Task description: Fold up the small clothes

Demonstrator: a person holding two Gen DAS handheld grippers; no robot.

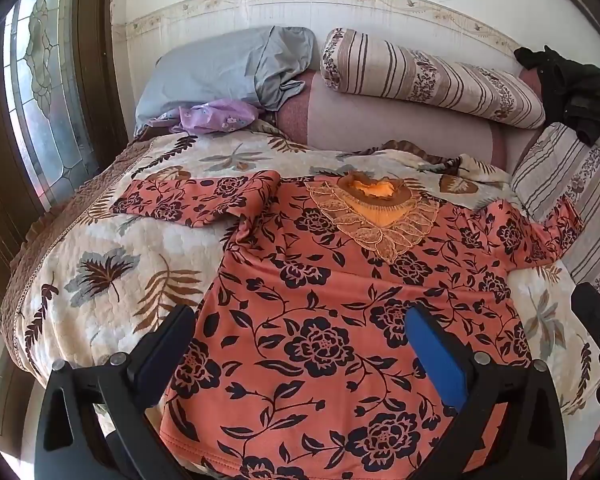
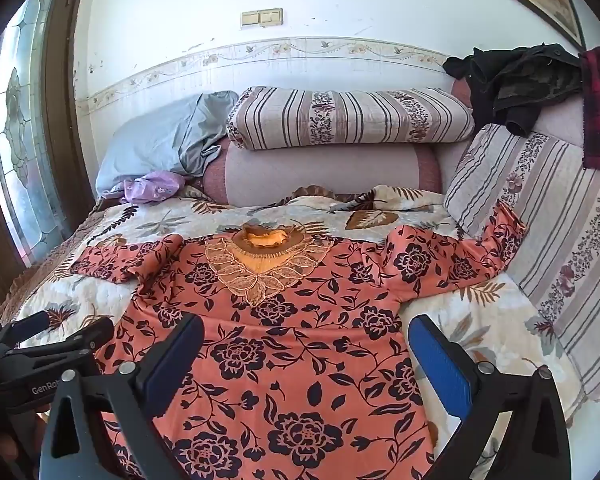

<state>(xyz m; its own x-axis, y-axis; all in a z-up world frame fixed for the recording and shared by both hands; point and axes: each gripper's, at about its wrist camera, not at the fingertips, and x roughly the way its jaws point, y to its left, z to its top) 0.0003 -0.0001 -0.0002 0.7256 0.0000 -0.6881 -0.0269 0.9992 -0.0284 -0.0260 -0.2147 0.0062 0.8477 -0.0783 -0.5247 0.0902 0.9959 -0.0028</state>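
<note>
An orange long-sleeved top with a dark flower print (image 1: 340, 300) lies flat, front up, on the bed, its lace collar (image 1: 374, 216) at the far end and both sleeves spread out; it also shows in the right wrist view (image 2: 284, 344). My left gripper (image 1: 300, 320) is open and empty above the top's lower left part. My right gripper (image 2: 304, 328) is open and empty above the top's lower right part, its right finger over the quilt. The left gripper's body (image 2: 40, 352) shows at the left edge of the right wrist view.
The bed has a leaf-print quilt (image 1: 120, 272). At the head lie a grey pillow (image 1: 228, 68), a purple cloth (image 1: 216, 118) and a striped bolster (image 1: 432, 76). A striped cushion (image 2: 548, 240) and dark clothes (image 2: 516, 80) are at the right. A glass door (image 1: 40, 92) stands on the left.
</note>
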